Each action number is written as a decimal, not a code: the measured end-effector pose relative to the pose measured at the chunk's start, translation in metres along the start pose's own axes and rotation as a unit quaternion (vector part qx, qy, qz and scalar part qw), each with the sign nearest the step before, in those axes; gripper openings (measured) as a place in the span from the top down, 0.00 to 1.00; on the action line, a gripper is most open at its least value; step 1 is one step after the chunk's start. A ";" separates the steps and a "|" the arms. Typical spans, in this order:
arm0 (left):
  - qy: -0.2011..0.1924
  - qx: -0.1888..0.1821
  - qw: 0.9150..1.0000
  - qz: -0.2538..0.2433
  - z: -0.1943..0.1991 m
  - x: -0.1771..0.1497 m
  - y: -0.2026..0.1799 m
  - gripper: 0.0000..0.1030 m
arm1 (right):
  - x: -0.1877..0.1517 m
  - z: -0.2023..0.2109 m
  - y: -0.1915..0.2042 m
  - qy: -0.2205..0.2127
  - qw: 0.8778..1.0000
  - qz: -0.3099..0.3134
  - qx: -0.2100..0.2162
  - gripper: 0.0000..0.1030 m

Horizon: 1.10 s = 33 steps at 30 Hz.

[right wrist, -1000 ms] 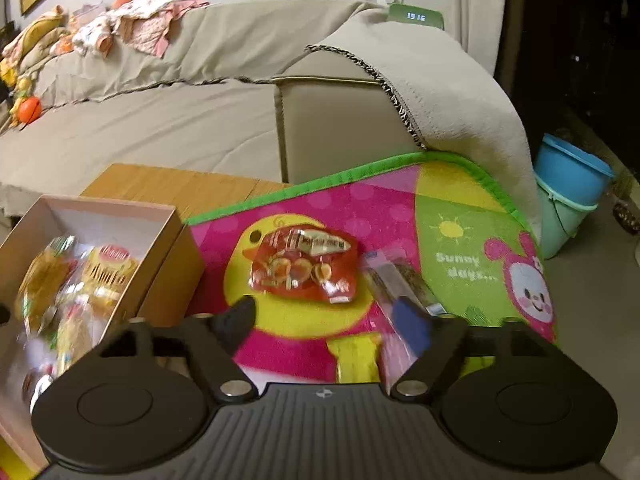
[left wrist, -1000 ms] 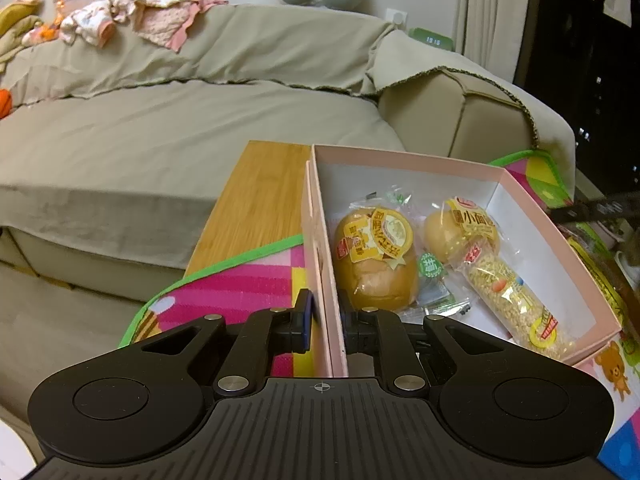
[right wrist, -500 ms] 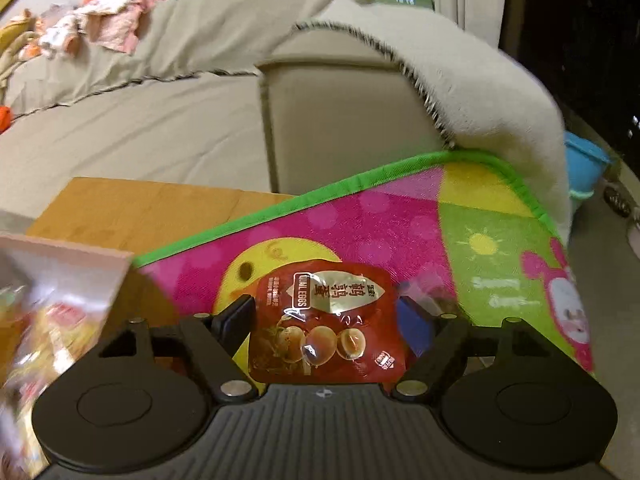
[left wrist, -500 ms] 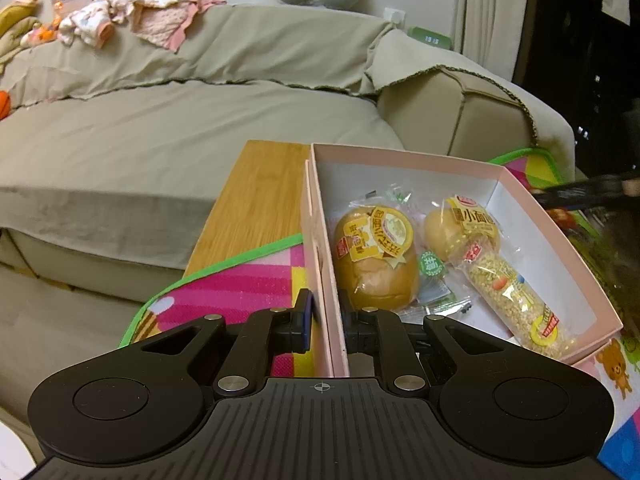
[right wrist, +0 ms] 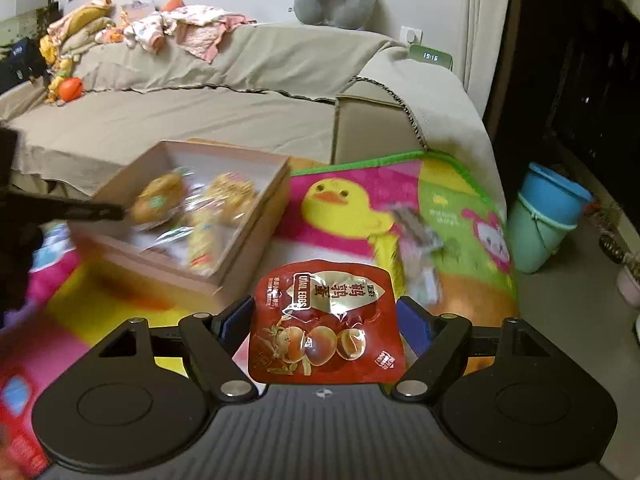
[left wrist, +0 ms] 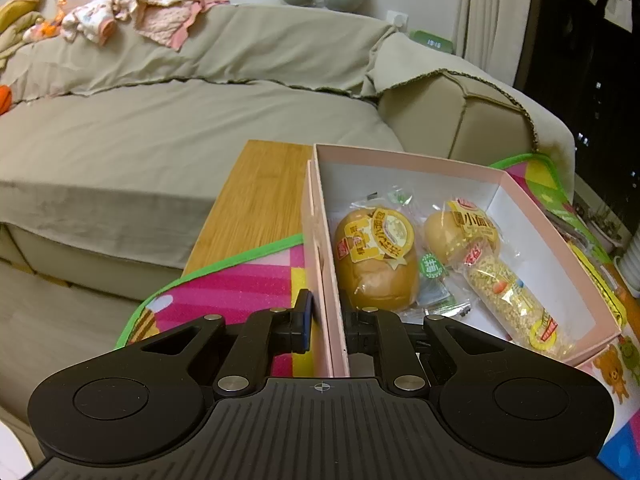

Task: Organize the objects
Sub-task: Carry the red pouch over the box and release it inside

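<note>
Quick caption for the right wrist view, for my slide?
Right claw grips a red quail-egg packet above the play mat, pink snack box to its left.

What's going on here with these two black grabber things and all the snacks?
A person is tidying snacks into a pink box, working a grabber in each hand. The left gripper has its jaws shut on the box's near wall, steadying it. The right gripper has its jaws closed on a red pack of quail eggs, lifted clear of the colourful play mat. Two wrapped buns and a grain bar already lie in the box. One clear-wrapped snack is on the mat.
</note>
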<state>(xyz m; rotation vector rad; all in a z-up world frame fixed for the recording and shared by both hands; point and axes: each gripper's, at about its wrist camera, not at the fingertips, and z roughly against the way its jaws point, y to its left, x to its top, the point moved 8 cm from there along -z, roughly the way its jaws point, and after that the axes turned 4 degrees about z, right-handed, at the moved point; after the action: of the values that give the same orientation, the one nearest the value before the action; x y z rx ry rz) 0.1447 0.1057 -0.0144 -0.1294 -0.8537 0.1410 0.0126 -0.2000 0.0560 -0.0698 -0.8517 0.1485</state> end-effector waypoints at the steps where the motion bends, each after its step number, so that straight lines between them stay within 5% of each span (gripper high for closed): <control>1: 0.000 0.000 1.000 0.000 0.000 0.000 0.000 0.86 | -0.003 0.009 0.005 -0.002 1.000 -0.004 0.005 0.25; 10: 0.000 -0.001 1.000 0.005 -0.001 -0.001 0.000 0.86 | 0.043 0.045 0.041 -0.074 0.996 0.010 0.045 0.25; 19: 0.000 -0.006 1.000 0.005 -0.001 0.000 0.001 0.85 | 0.124 0.014 0.064 -0.117 0.991 0.023 0.061 0.25; 25: 0.000 -0.006 1.000 0.006 -0.001 0.000 0.000 0.85 | 0.168 -0.029 0.060 -0.105 0.990 -0.030 0.084 0.25; 33: -0.002 -0.007 1.000 0.001 -0.002 0.000 -0.001 0.85 | 0.185 -0.101 0.080 -0.057 0.992 -0.057 0.097 0.25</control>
<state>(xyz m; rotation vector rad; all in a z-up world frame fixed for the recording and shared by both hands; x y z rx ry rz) 0.1464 0.1048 -0.0154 -0.1427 -0.8578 0.1378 0.2008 -0.0922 0.1177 0.1711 -0.9489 0.1293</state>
